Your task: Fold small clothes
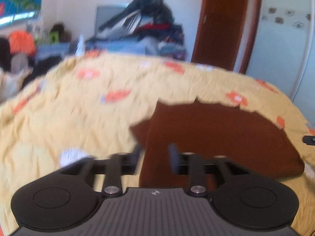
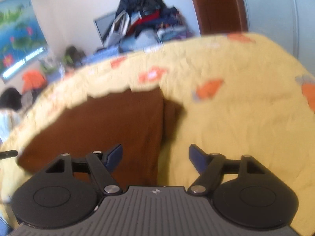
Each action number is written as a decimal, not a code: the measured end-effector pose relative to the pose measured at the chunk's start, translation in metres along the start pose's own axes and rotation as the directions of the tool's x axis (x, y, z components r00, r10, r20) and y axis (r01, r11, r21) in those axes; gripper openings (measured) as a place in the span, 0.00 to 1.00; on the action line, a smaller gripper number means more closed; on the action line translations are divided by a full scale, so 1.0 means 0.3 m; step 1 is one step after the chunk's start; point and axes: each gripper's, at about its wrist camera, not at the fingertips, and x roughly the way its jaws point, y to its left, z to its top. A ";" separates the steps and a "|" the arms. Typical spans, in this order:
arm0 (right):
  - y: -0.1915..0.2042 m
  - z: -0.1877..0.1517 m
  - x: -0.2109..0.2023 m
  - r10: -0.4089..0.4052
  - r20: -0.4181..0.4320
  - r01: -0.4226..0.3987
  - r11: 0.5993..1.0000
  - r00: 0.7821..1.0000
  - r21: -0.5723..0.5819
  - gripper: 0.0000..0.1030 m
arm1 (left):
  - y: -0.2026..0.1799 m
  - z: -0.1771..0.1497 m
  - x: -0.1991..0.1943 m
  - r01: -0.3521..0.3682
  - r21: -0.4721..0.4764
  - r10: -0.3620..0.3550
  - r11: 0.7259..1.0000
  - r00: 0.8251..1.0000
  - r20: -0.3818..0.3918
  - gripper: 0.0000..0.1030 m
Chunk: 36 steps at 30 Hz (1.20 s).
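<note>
A brown garment [image 1: 216, 137] lies flat on a yellow quilt [image 1: 78, 108], its sides folded in. My left gripper [image 1: 155, 153] hovers over the garment's near left edge with its fingers apart and nothing between them. In the right wrist view the same brown garment [image 2: 110, 125] lies ahead and to the left. My right gripper [image 2: 155, 157] is wide open over the garment's near right edge, one finger over the cloth, the other over the yellow quilt [image 2: 246, 127]. Both views are motion-blurred.
A heap of dark clothes [image 1: 145, 27] is piled beyond the bed's far edge, next to a brown door [image 1: 222, 19]. An orange item [image 1: 21, 41] and clutter sit far left. A small white object [image 1: 70, 155] lies on the quilt near my left gripper.
</note>
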 end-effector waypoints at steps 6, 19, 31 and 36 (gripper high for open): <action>-0.010 0.211 0.291 0.030 -0.076 -0.032 0.999 0.997 -0.021 0.74 | -0.085 0.175 0.343 -0.007 0.070 0.009 0.998 1.000 -0.026 0.95; 0.039 0.328 0.575 0.101 -0.055 -0.105 0.992 0.993 -0.075 0.14 | -0.019 0.254 0.725 -0.080 -0.042 0.072 0.996 0.984 -0.162 0.07; 0.066 0.306 0.474 -0.006 0.063 0.009 0.999 0.998 -0.047 0.66 | -0.127 0.226 0.565 -0.059 0.044 0.062 0.997 0.997 -0.049 0.75; 0.227 0.233 0.559 0.021 -0.047 -0.029 0.982 0.999 -0.188 0.68 | -0.251 0.138 0.704 -0.027 0.138 0.054 0.990 0.980 -0.193 0.82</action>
